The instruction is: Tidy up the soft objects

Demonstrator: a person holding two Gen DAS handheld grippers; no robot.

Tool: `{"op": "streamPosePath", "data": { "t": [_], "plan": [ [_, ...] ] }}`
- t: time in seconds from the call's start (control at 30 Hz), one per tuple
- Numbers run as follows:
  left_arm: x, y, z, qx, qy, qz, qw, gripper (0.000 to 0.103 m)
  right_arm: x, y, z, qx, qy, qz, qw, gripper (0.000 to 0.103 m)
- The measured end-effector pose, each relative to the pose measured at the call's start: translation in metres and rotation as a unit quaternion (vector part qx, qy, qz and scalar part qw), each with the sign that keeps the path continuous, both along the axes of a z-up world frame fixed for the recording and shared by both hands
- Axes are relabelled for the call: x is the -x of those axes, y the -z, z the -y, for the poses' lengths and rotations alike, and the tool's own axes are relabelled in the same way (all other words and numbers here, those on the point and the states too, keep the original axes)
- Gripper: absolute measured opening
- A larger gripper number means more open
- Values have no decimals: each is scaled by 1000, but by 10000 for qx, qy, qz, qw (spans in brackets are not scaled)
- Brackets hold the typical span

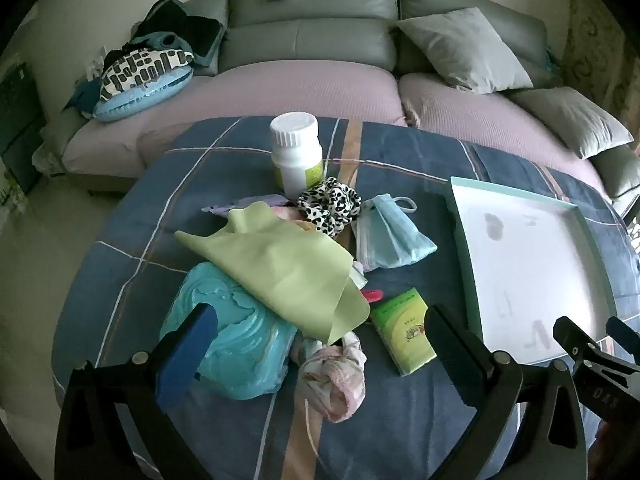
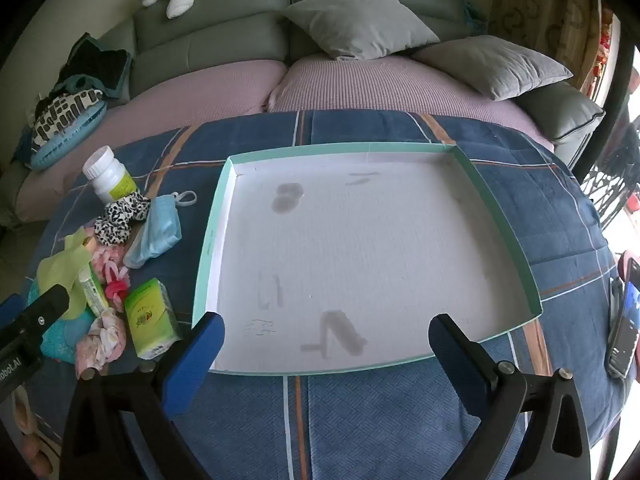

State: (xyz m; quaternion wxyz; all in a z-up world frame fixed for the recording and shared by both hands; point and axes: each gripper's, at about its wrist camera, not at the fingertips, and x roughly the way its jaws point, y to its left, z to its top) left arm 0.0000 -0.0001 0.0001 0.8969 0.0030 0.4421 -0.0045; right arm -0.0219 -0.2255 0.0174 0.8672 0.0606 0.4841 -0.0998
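I have both grippers tilted down over the table with the blue checked cloth [image 2: 360,408]. My left gripper [image 1: 320,340] has its fingers spread wide with nothing pinched; under it lies the heap of soft things. In the left wrist view the green cloth [image 1: 280,264] sits at the centre, draped over the turquoise bag [image 1: 240,344] at 7 o'clock. The pink bundle [image 1: 336,376] lies at 6 o'clock, touching the bag. The spotted scrunchie [image 1: 330,208] is at 12 o'clock, just beside the face mask [image 1: 388,240] at 2 o'clock. Behind the scrunchie stands a white bottle [image 1: 296,152] (upright, cap on). A green tissue pack [image 1: 404,330] lies at 5 o'clock.

My right gripper [image 2: 326,344] is likewise spread wide, holding nothing, over the near edge of the tray [image 2: 500,216]. The tray's white floor carries only stains. A phone [image 2: 624,320] lies at 3 o'clock of the tray in the right wrist view.
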Motion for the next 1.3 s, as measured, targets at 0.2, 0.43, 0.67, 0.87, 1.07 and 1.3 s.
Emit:
{"op": "streamPosePath", "data": {
  "t": [0.2,0.43,0.67,0.87,1.07,1.3],
  "plan": [
    [-1,0,-2,-14,-31,-21,10000,103,-1,0,-1,14,5,-11,10000,103],
    [-1,-2,-1,-43,-70,-27,10000,103,-1,1,-1,19,4,-22,10000,103],
    [-2,0,-2,-56,-72,-38,10000,103,-2,0,0,27,-1,-36,10000,103],
    [-1,1,-3,-54,-95,-49,9999,103,-1,1,0,38,3,-46,10000,103],
    [-1,1,-3,-43,-103,-57,9999,103,-1,5,-4,63,-16,-70,10000,103],
    [-1,1,-3,-55,-113,-77,9999,103,-1,5,-4,68,-14,-77,9999,103]
  ]
}}
